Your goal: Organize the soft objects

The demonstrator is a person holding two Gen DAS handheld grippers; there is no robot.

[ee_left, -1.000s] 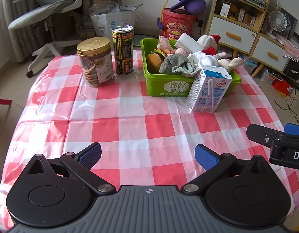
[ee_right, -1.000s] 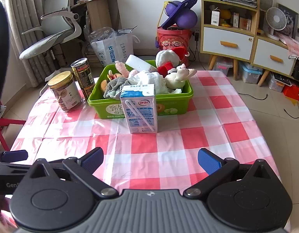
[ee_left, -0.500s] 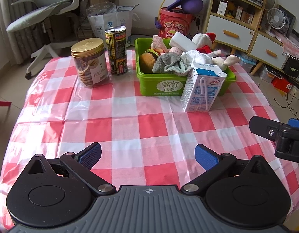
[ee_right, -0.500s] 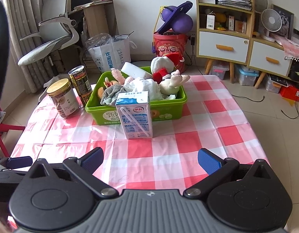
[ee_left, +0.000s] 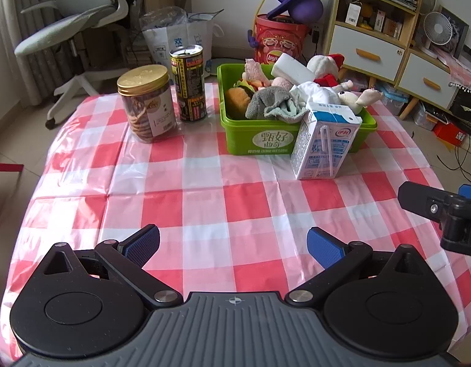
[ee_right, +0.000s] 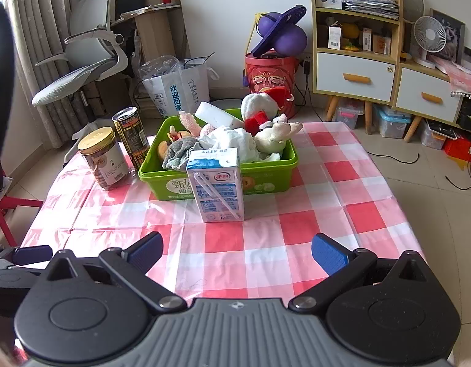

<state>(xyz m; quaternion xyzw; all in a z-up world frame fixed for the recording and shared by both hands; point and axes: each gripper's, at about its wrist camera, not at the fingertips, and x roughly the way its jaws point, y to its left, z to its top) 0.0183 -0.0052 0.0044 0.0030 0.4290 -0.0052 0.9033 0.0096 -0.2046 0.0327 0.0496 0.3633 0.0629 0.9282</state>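
A green bin [ee_left: 259, 140] [ee_right: 266, 180] stands at the far side of the checked table, heaped with soft things: a grey cloth [ee_left: 272, 104] [ee_right: 177, 151], a white cloth [ee_right: 232, 140], a white sponge block [ee_left: 292, 68], a Santa plush [ee_right: 266, 104] and a pale plush animal [ee_left: 357, 98]. My left gripper [ee_left: 233, 246] is open over the near table with nothing between its fingers. My right gripper [ee_right: 237, 255] is also open and empty, well short of the bin. The right gripper's body [ee_left: 443, 211] shows at the right edge of the left wrist view.
A milk carton [ee_left: 324, 143] [ee_right: 217, 183] stands just in front of the bin. A gold-lidded jar [ee_left: 146, 104] [ee_right: 102, 159] and a tall can [ee_left: 189, 82] [ee_right: 131, 134] stand left of it. An office chair, bags, a red bucket and shelves surround the table.
Both grippers have drawn back and risen a little from the bin, so the table looks smaller in the right wrist view. Nothing on the table has moved.
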